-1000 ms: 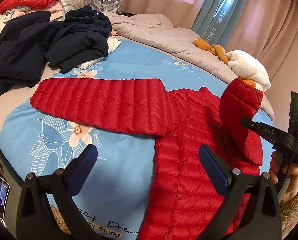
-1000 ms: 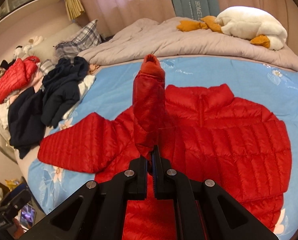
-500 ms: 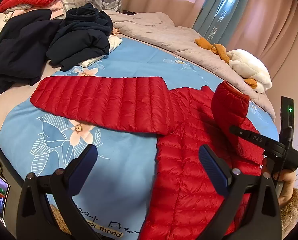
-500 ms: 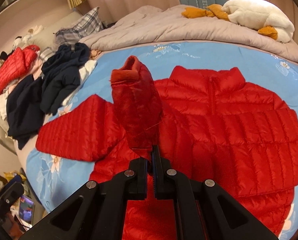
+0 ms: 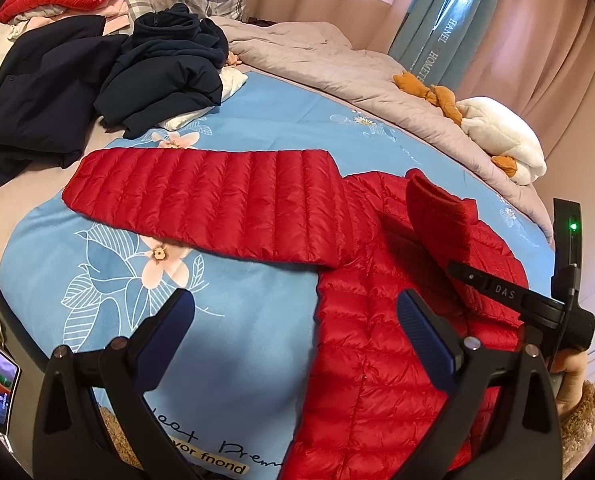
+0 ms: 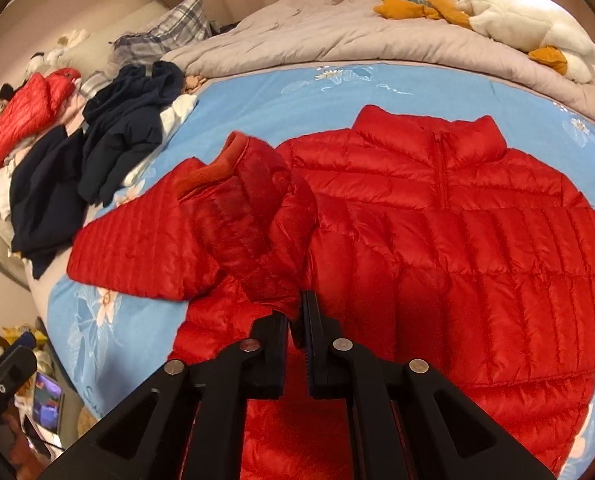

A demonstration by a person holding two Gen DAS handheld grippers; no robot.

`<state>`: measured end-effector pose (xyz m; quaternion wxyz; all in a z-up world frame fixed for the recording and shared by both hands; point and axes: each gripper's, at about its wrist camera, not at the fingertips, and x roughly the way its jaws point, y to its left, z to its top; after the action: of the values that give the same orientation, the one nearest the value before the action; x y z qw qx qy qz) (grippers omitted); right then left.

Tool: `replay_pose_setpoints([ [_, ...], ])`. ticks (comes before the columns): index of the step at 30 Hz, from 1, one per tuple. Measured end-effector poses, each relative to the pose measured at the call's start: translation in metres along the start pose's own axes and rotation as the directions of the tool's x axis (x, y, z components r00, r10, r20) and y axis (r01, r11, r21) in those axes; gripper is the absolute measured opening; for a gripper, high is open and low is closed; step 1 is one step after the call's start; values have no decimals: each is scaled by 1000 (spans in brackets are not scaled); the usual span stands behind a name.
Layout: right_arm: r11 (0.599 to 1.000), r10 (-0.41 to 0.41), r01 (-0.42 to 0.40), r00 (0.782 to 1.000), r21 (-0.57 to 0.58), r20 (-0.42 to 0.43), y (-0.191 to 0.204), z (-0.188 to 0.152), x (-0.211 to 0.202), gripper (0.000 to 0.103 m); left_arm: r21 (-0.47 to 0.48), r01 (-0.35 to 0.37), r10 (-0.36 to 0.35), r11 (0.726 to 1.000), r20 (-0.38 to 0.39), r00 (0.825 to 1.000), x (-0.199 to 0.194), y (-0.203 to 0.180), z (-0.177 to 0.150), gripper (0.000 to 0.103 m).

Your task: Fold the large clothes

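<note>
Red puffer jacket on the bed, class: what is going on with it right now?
A person with a handheld gripper in each hand is folding a red quilted puffer jacket spread front-up on a blue floral bedsheet. The right gripper is shut on one sleeve, carrying it across the jacket's body, cuff raised. The left gripper is open, holding nothing, above the sheet near the hem. The other sleeve lies flat, stretched out sideways.

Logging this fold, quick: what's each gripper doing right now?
Left gripper: open, holding nothing.
Right gripper: shut on the red jacket's sleeve.
</note>
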<state>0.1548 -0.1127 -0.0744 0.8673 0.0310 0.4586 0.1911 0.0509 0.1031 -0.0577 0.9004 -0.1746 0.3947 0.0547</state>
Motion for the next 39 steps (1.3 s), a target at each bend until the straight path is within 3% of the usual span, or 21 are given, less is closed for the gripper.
replay_pose_setpoints([
  [2, 1000, 1, -1, 1000, -15, -1, 3, 0, -2, 10, 1, 3, -3, 1000, 0, 1000, 0, -1, 0, 101],
  [9, 998, 50, -49, 998, -26, 34, 5, -1, -18, 41, 9, 6, -6, 1000, 4, 1000, -2, -1, 0, 101],
  [11, 998, 53, -51, 997, -26, 54, 5, -1, -26, 42, 12, 5, -5, 1000, 6, 1000, -3, -3, 0, 101],
  [15, 998, 60, -59, 993, -9, 97, 1, -2, -43, 55, 22, 10, -10, 1000, 10, 1000, -4, -8, 1, 101],
  [17, 998, 55, -56, 990, -1, 128, -2, -3, -55, 57, 27, 13, -13, 1000, 9, 1000, -4, -13, 2, 101],
  [19, 999, 41, -43, 987, 12, 154, -7, -4, -66, 60, 33, 20, -20, 999, 6, 1000, -2, -17, 3, 101],
  [21, 999, 27, -36, 981, 40, 192, -14, -6, -80, 72, 39, 32, -32, 999, 1, 999, 0, -21, 4, 101],
  [25, 995, -24, -1, 967, 96, 254, -32, -15, -107, 76, 40, 85, -84, 996, -6, 996, 8, -31, 12, 101],
  [30, 973, -169, 103, 927, 206, 335, -64, -38, -136, 81, 58, 213, -212, 975, -26, 977, 36, -52, 25, 101],
  [34, 943, -255, 154, 903, 295, 345, -90, -59, -146, 81, 47, 263, -257, 964, -108, 960, 81, -70, 28, 99],
  [39, 903, -320, 188, 894, 387, 314, -119, -84, -151, 81, -18, 326, -322, 945, -210, 923, 135, -85, 21, 85],
])
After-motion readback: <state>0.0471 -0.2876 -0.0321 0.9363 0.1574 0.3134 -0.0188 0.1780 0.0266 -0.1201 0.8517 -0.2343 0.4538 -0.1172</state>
